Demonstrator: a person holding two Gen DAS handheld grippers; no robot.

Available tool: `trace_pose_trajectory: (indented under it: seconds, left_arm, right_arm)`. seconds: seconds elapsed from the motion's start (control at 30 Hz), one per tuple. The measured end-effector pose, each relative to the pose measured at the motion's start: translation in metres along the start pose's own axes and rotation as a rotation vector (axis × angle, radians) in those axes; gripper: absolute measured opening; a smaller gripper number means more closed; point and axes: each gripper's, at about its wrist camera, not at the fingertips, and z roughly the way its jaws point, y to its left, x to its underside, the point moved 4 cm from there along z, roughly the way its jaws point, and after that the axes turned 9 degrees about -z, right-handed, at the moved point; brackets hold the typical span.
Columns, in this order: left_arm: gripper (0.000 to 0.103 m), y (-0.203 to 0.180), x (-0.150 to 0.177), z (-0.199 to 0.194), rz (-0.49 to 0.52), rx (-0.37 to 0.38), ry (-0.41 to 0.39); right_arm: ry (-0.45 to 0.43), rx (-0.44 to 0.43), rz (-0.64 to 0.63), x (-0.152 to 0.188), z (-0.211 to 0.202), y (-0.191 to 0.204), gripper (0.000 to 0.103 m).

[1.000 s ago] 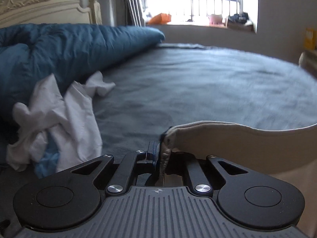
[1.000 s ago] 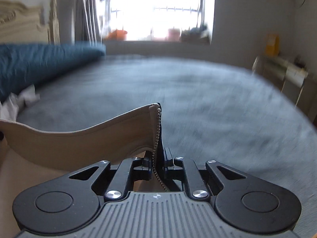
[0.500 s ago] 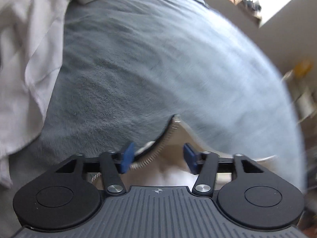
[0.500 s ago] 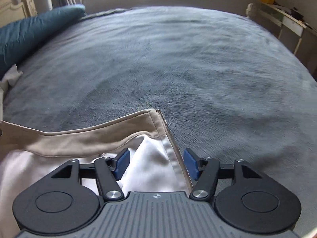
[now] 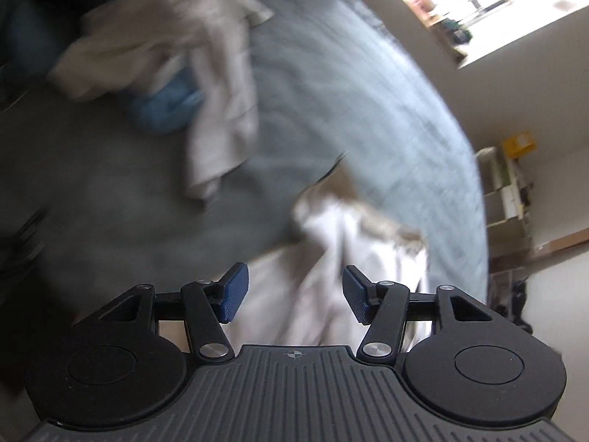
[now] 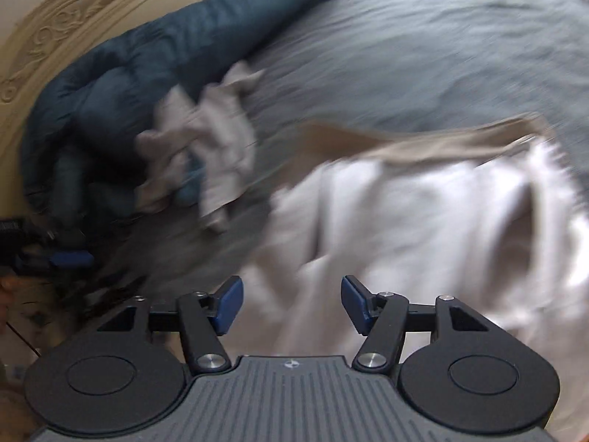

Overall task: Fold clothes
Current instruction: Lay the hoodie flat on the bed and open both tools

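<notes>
Grey bed (image 6: 423, 37) is seen beyond both jaws. Tan zip jacket (image 6: 423, 199), white lining up, lies released ahead of open left gripper (image 5: 294, 296) and right gripper (image 6: 292, 300); jaws have just been opening, nothing gripped. Re-grasping an edge is judged next.

Beige garment (image 6: 423, 140) with white lining, grey-blue bed (image 6: 423, 48), dark teal duvet (image 6: 154, 59) at ten o'clock, blue pads (image 6: 230, 304).

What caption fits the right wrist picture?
Open right claw over a tan jacket on the bed.
</notes>
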Motion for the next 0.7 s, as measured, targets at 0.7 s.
trace_pose_trajectory:
  seconds: [0.7]
  left_arm:
    - [0.055,0.106,0.080,0.139,0.091,-0.435,-0.099]
  right_arm:
    - [0.250,0.259,-0.171,0.065,0.147,0.023,0.038]
